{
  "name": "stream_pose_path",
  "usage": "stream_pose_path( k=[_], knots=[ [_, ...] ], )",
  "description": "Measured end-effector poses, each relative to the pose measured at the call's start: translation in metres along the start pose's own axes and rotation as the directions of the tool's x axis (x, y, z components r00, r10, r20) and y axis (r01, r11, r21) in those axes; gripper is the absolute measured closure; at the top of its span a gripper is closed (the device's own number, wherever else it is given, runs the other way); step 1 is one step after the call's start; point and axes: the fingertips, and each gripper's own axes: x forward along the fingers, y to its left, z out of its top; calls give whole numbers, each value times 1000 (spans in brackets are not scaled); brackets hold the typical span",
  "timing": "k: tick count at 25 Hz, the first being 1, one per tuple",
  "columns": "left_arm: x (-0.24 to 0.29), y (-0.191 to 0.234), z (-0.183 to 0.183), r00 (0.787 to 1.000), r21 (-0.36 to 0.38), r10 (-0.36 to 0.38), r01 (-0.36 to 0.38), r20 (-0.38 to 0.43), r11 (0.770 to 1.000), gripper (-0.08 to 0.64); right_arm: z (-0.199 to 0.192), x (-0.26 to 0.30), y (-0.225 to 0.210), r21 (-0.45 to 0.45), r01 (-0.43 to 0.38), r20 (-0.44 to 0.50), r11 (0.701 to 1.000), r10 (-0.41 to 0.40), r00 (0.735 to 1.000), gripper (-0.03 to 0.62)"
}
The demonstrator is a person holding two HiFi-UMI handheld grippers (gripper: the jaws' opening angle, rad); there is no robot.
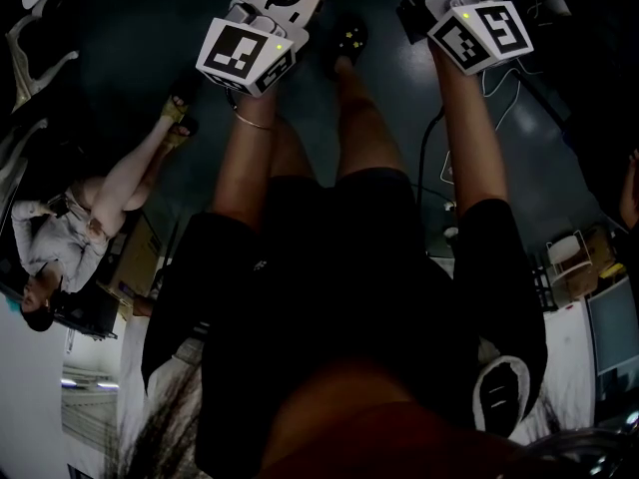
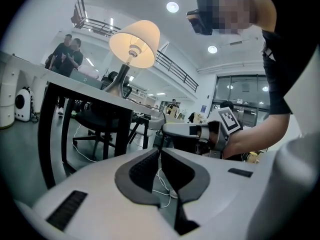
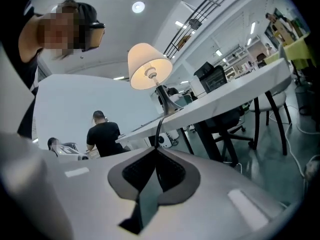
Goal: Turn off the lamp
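Hall with a dark floor (image 1: 110,58), seen from above past the gripper-holder's own legs; the ground around the feet is open except for loose cables (image 1: 422,153). One long white table (image 3: 240,86) crosses both gripper views. Its near edge faces the grippers, and the space under it is open between dark legs, with one black office chair (image 2: 92,119) pushed in there. Bystanders: two people (image 2: 67,54) stand together behind the table in the left gripper view, one person in a black shirt (image 3: 102,134) stands back-turned in the right gripper view, and one person in light clothes (image 1: 60,228) is at the left of the head view. One table lamp (image 3: 149,66) is lit. It has a pale shade on a curved stem, and its base stands on the tabletop close to the near edge. Right gripper (image 3: 156,150): jaws closed together, pinching the lamp's dark cord (image 3: 158,129) where it drops from the base over the table edge. Left gripper (image 2: 159,151): jaws closed tip to tip with nothing between them, held below the table edge, clear of the table and beside the right gripper. Round ceiling lights (image 2: 172,6): two in the left gripper view, one in the right gripper view.
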Motion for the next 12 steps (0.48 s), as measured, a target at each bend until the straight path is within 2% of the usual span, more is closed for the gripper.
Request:
stream_pose_path(
  k=[4,8,12],
  knots=[
    [4,-4,1,1000,5,-24,24,1,1000,551,4,-2,1,53,-28,18,998,27,999,581],
    [8,-6,-2,999,3,-29,29,-31,1000,551,12,-3,7,88,-56,40,995,53,998,581],
    [10,-8,2,999,14,-34,34,-6,999,551,20,-5,13,117,-84,64,990,77,995,583]
  ],
)
